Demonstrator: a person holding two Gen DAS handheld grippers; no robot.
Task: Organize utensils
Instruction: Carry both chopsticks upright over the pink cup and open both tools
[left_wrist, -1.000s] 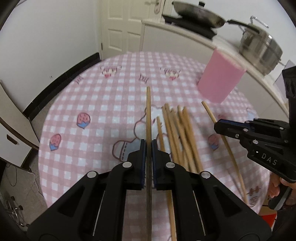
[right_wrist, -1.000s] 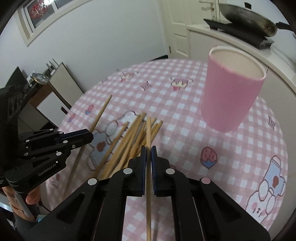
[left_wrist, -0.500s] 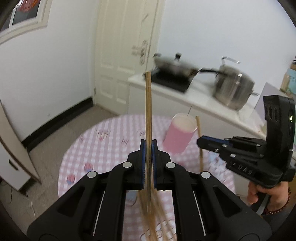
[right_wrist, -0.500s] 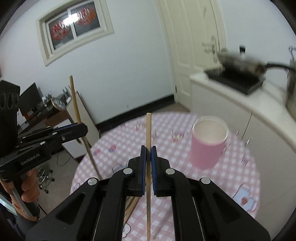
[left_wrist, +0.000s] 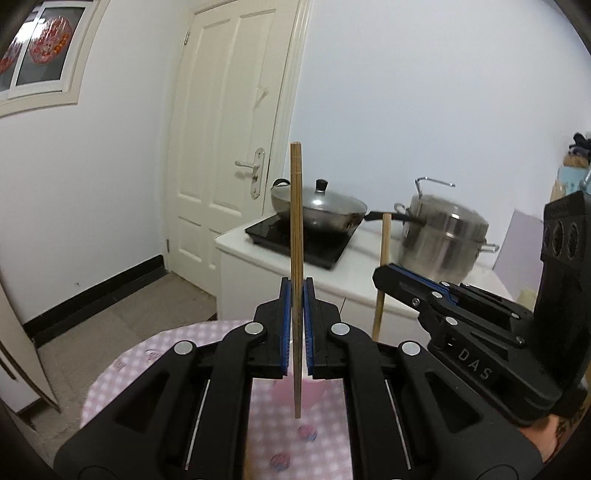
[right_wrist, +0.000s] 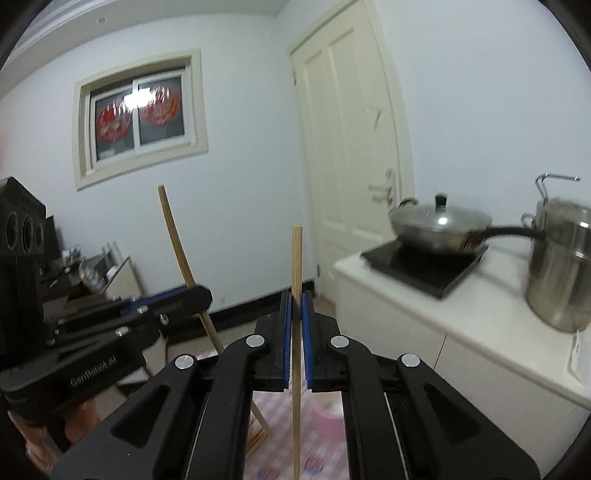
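Both grippers, left (left_wrist: 296, 291) and right (right_wrist: 296, 295), are clamped on one upright chopstick each (left_wrist: 296, 206) (right_wrist: 296, 258); neither is in the pink cup (left_wrist: 314, 391) yet, and more chopsticks (right_wrist: 258, 435) lie on the table.

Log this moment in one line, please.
left gripper: shut on wooden chopstick | right gripper: shut on second wooden chopstick | both upright

A small home kitchen.

A lidded wok (left_wrist: 319, 208) sits on a black induction hob (left_wrist: 299, 242) atop a white surface (right_wrist: 461, 295), beside a steel stockpot (left_wrist: 441, 240). A cream panelled door (left_wrist: 229, 147), a window with red paper cut-outs (right_wrist: 140, 114) and a round surface in a pink checked cloth (left_wrist: 162, 354) mark it as domestic.
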